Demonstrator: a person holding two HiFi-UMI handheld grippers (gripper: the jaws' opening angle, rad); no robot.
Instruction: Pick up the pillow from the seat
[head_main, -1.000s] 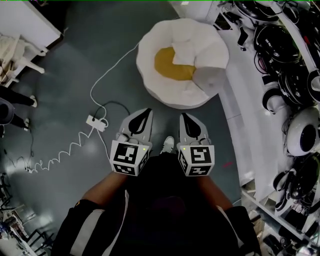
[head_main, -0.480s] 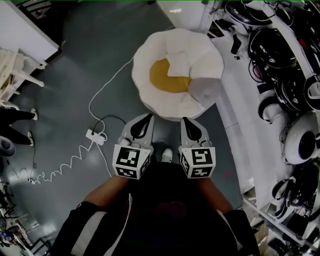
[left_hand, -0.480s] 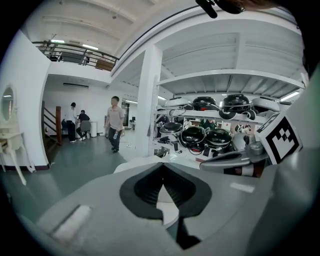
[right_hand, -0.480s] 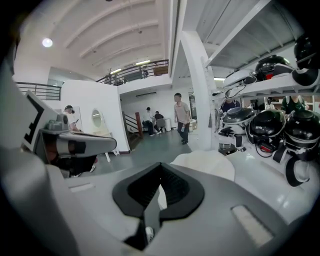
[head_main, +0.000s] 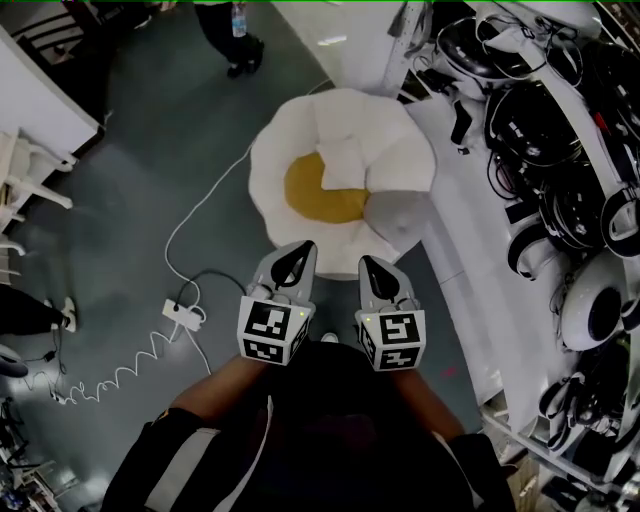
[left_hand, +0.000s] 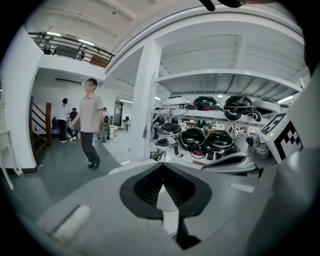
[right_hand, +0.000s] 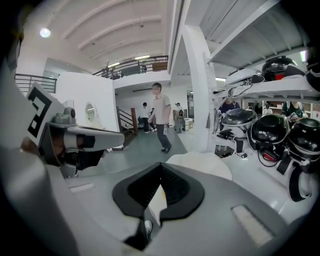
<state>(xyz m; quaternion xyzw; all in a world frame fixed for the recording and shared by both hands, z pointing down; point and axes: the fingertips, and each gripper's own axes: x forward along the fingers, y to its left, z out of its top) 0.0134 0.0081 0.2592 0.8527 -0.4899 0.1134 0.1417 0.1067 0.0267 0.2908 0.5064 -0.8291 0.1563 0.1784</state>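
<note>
Pillow (head_main: 343, 160) on seat (head_main: 402, 130); any print seems unreadable.

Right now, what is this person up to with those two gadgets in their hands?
A person holds the left hand-held gripper and the right hand-held gripper, both shut and empty, pointed at a round white seat just ahead. A small white pillow lies in the seat, at the edge of its yellow middle, untouched. Nothing has been picked up yet.
</note>
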